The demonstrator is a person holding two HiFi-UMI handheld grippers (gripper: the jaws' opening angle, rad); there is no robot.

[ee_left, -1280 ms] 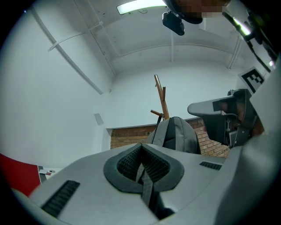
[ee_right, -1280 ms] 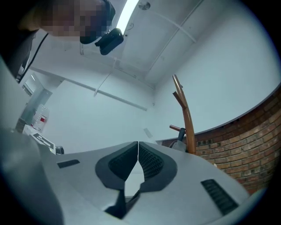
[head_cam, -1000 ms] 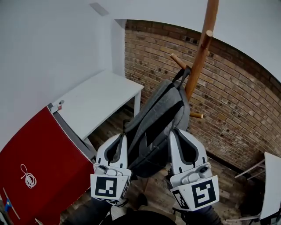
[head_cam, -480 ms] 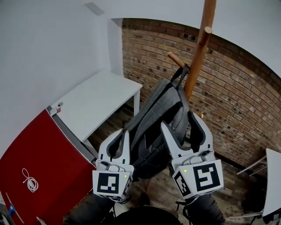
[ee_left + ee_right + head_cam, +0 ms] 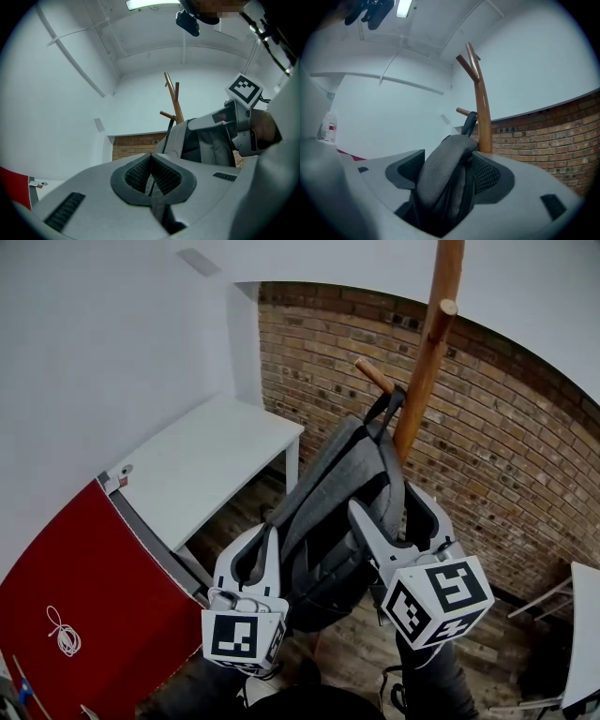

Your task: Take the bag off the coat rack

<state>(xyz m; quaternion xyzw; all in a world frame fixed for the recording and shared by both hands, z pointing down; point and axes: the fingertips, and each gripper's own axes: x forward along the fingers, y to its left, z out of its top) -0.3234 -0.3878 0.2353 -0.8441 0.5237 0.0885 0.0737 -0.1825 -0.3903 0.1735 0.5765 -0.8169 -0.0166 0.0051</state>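
White table beside brick wall, white cord on red panel, wooden floor

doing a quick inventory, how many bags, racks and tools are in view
bag: 1
rack: 2 fewer than the total, so 1
tool: 2; left tool shut on the bag; right tool has just been opening its jaws, the strap between them
total: 4

Grey bag on coat rack; brick wall behind
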